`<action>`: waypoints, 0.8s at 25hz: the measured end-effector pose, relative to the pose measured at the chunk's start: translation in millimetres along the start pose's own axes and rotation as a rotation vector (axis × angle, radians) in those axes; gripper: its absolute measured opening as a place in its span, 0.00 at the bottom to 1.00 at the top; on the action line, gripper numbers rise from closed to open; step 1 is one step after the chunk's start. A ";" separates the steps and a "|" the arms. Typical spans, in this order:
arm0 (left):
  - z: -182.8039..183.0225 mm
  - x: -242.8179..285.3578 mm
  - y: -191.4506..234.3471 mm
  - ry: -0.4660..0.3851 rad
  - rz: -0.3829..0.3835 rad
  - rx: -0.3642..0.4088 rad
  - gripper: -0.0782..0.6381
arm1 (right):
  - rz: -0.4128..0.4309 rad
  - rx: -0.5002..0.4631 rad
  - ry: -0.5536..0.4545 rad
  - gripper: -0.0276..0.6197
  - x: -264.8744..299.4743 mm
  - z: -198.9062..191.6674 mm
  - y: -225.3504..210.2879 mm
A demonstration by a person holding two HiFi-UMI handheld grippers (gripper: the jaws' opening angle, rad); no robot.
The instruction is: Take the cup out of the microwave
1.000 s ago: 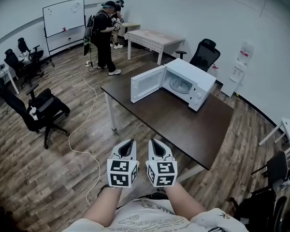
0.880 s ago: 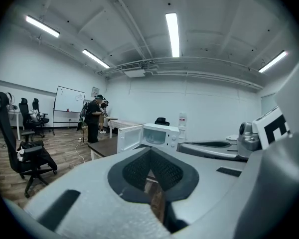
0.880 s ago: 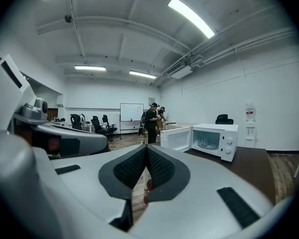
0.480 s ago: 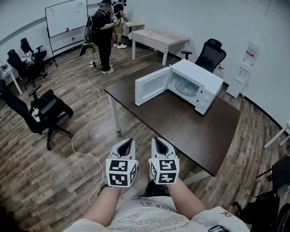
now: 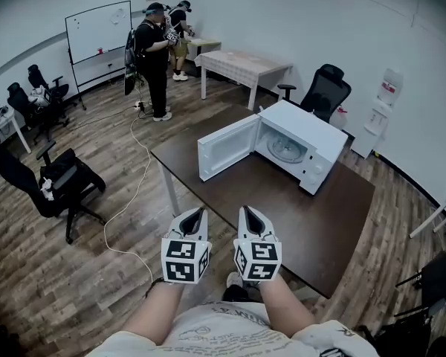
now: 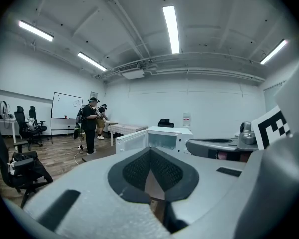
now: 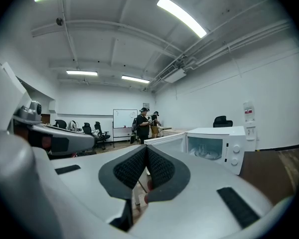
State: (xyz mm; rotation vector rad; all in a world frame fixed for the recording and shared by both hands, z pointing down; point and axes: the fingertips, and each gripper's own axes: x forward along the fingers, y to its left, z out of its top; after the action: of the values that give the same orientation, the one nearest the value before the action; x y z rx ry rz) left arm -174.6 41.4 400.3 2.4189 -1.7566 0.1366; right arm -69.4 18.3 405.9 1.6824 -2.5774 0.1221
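A white microwave stands on the far part of a dark brown table, its door swung open to the left. Inside, the head view shows a glass turntable. The right gripper view shows a clear glassy shape in the cavity; I cannot tell whether it is the cup. My left gripper and right gripper hang side by side in front of the table's near edge, well short of the microwave. Both are shut and empty, as the left gripper and right gripper show.
Two people stand at the back by a whiteboard and a light table. Black office chairs stand at the left, another behind the microwave. A white cable trails over the wooden floor. A water dispenser stands by the right wall.
Both grippers and my view have moved forward towards the table, so its near edge lies closer beneath them. The jaws have stayed shut. The people at the back have shifted a little.
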 end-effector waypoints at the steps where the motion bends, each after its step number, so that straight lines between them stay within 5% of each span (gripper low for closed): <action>1: -3.1 8.1 -1.0 0.004 -0.006 0.002 0.13 | -0.007 0.005 0.002 0.06 6.0 -2.5 -6.9; 20: -45.7 97.1 -7.0 0.129 -0.110 -0.029 0.13 | -0.153 0.055 0.077 0.06 61.6 -26.0 -83.5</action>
State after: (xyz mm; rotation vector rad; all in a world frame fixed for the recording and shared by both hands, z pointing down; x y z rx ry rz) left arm -137.2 -39.6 460.5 2.4200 -1.5574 0.2471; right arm -17.5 -68.7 440.3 1.8470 -2.4020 0.2466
